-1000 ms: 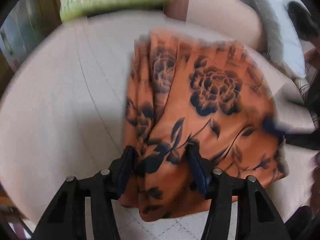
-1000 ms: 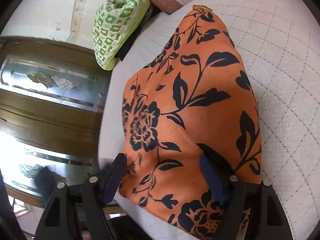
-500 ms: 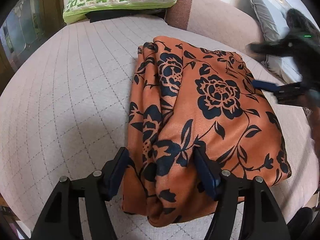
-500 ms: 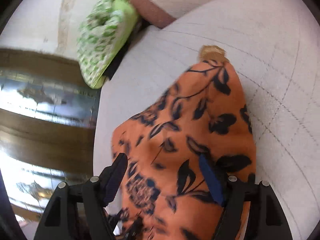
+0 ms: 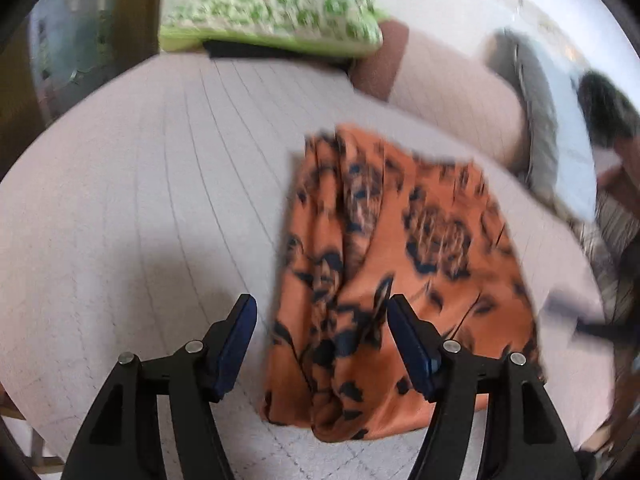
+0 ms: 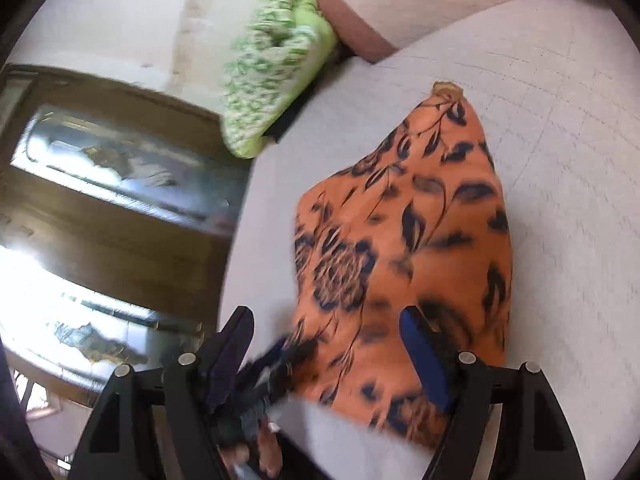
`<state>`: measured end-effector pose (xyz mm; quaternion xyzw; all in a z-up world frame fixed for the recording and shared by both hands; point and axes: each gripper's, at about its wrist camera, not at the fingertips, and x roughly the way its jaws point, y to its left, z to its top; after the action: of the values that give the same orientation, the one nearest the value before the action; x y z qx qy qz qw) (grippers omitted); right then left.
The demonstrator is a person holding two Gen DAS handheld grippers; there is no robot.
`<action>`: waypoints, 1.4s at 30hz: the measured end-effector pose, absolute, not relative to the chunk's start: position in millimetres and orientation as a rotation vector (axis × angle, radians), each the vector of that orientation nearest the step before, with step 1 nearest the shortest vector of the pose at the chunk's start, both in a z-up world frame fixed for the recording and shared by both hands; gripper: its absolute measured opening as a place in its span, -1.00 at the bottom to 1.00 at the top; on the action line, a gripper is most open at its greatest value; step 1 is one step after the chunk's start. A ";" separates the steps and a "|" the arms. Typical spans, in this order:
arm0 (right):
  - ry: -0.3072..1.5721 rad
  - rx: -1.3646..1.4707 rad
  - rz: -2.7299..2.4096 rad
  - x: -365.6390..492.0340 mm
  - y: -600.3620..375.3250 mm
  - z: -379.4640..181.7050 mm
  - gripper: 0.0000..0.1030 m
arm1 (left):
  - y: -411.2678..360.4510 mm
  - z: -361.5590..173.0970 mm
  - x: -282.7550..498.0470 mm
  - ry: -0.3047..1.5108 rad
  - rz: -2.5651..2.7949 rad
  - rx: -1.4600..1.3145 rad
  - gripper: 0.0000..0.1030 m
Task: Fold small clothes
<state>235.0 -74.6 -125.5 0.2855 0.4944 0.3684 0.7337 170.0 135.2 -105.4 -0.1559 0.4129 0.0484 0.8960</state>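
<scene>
Orange flowered cloth (image 5: 404,264) lies folded and loose on the quilted sofa seat (image 5: 140,208), held by neither tool. My left tongs (image 5: 322,344) and right tongs (image 6: 326,344) both gape wide above it. I'd press bulges flat gently, not snagging layers.

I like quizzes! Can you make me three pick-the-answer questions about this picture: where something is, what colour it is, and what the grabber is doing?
1. Where is the green-and-white pillow?
A. at the far end of the quilted bed
B. on top of the cloth
C. between the fingers

2. What colour is the folded floral cloth?
A. plain blue
B. orange with dark flowers
C. white

3. What is the left gripper doing?
A. squeezing the pillow
B. shut tight
C. open, gripping nothing

Answers:
1. A, it lies beyond the cloth by the wall.
2. B, dark roses on orange.
3. C, the fingers stand apart and clear of the cloth.
</scene>
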 end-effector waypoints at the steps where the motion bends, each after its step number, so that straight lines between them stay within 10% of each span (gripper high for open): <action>1: 1.128 0.629 0.783 228.0 -75.8 -141.2 0.58 | 134.1 -100.7 170.3 0.836 0.107 -0.318 0.35; 30: 1.212 0.493 0.730 304.9 -53.3 -168.3 0.61 | 129.0 -136.2 237.6 0.980 0.162 -0.214 0.53; 42: 1.067 0.489 0.625 211.4 -126.7 -129.2 0.61 | 122.4 -109.7 215.3 0.900 0.167 -0.163 0.53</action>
<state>211.4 -126.7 -129.2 0.2267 0.4950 0.2902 0.7870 215.3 122.4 -109.7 -0.0784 0.4338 0.0805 0.8940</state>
